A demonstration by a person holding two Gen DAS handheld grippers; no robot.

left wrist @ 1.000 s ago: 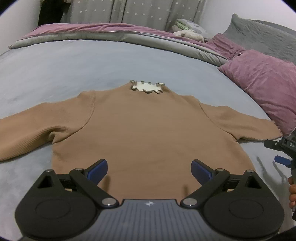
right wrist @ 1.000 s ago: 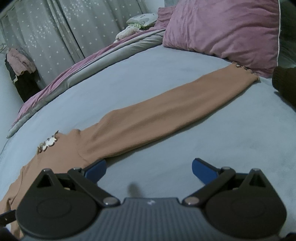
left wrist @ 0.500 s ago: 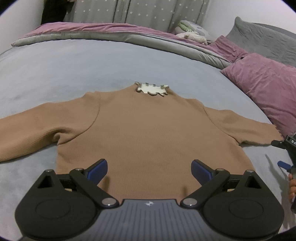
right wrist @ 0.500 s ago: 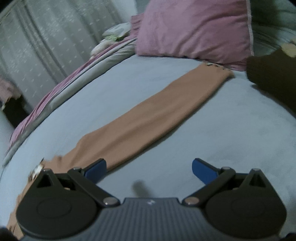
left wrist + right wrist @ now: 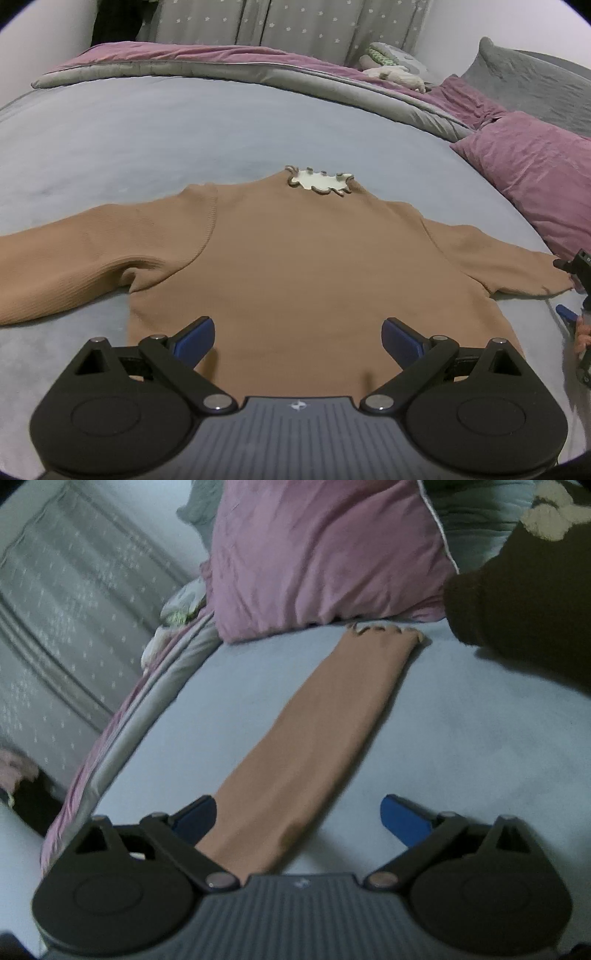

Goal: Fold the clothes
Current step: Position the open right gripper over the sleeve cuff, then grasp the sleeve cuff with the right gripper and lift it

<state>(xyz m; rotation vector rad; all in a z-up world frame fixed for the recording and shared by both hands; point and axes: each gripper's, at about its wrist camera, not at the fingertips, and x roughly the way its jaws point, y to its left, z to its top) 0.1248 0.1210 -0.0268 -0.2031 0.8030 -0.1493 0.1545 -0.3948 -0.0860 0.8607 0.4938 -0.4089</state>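
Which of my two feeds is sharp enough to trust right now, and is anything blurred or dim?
Left wrist view: sharp and evenly lit, the sweater and its collar crisp, with fisheye bending toward the edges. Right wrist view: dimmer and motion-blurred, the sleeve, pink pillow and curtain smeared. Both the left gripper and right gripper are open.

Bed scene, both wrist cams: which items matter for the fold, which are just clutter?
Job:
- tan sweater, spread flat on the bed
- its right sleeve
- left gripper, open
- right gripper, open

Lying about:
- purple pillow
- rolled duvet
- curtain
- dark brown garment
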